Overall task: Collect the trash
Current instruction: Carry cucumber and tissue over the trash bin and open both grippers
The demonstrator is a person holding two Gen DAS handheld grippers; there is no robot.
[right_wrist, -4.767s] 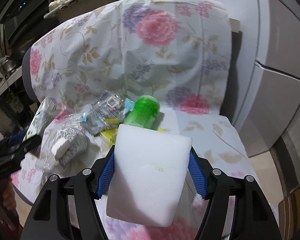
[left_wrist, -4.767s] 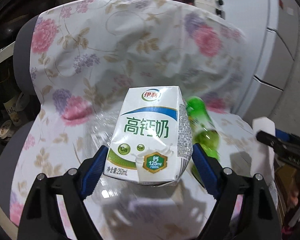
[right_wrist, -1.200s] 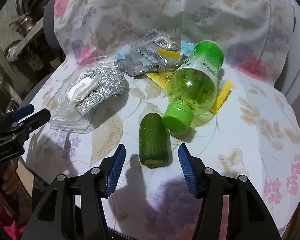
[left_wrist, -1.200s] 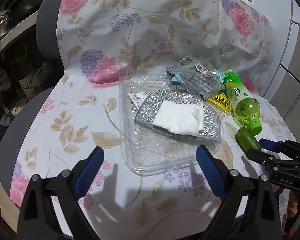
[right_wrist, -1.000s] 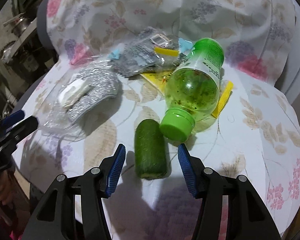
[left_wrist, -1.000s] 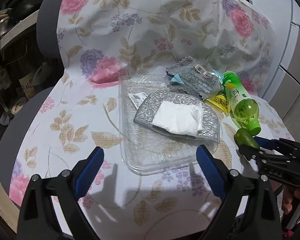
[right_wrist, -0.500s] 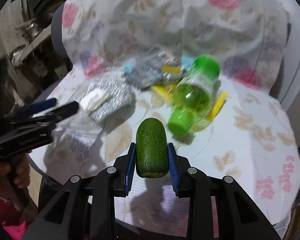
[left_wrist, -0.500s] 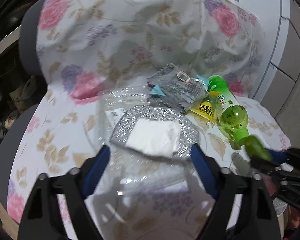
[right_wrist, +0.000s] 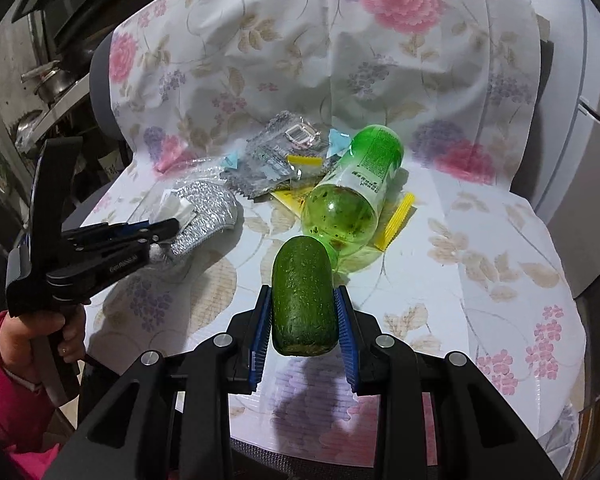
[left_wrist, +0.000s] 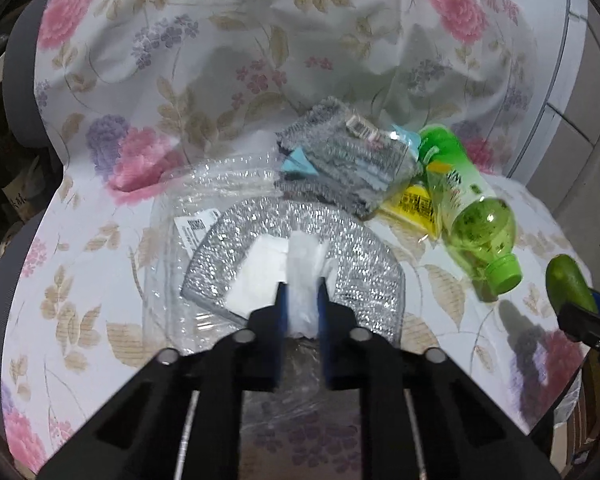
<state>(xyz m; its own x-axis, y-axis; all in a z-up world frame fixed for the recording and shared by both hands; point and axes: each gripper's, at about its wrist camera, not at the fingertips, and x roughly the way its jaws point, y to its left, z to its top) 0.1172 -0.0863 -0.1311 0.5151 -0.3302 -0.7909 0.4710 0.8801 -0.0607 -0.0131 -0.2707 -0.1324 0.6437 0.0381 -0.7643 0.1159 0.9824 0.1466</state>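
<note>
Left gripper [left_wrist: 302,304]: jaws closing on crumpled white tissue [left_wrist: 304,258] atop the glittery silver pad [left_wrist: 340,256]; pinch only tissue, lift straight. Right gripper [right_wrist: 302,320] clamps the stubby green cucumber piece [right_wrist: 303,298] above the floral-covered seat; keep it level.

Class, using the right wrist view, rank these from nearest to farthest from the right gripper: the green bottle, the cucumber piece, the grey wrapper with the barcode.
1. cucumber piece: clamped between the pads of the right gripper.
2. green bottle: lying on its side just beyond the cucumber, slightly right.
3. grey wrapper: farthest, behind the bottle to its left, near the chair back.
</note>
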